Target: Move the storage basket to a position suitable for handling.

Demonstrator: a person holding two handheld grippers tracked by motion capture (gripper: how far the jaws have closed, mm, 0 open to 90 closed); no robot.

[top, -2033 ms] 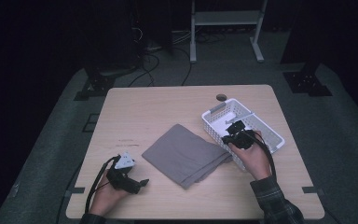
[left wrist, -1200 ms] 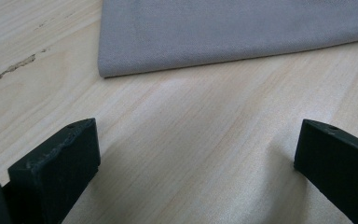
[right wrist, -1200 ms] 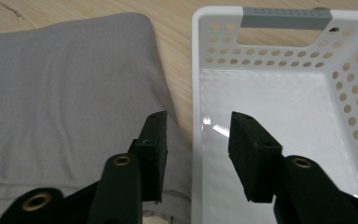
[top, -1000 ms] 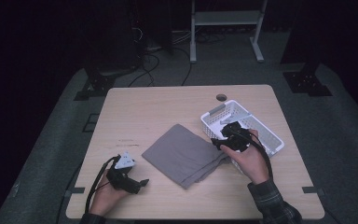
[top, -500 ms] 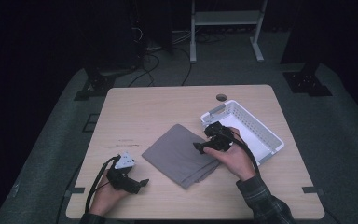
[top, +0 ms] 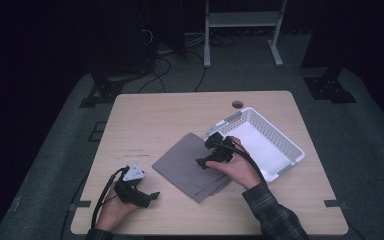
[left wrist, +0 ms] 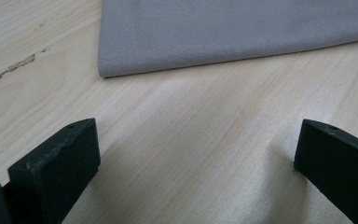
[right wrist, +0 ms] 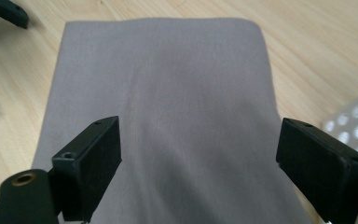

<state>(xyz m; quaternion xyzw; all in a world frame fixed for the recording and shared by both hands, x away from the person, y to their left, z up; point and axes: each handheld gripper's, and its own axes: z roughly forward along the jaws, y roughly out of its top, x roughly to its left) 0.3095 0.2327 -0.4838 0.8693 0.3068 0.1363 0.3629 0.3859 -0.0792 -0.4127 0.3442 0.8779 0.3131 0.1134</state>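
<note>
Cloth (top: 187, 165) on wooden table (top: 160, 112)

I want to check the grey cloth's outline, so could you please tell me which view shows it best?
The high view: the whole grey cloth lies flat on the table. The right gripper view shows most of its surface close up; the left gripper view, one edge and corner.

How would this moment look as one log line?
right claw: just opening, empty, over cloth | left claw: open, on table | basket: empty
</note>
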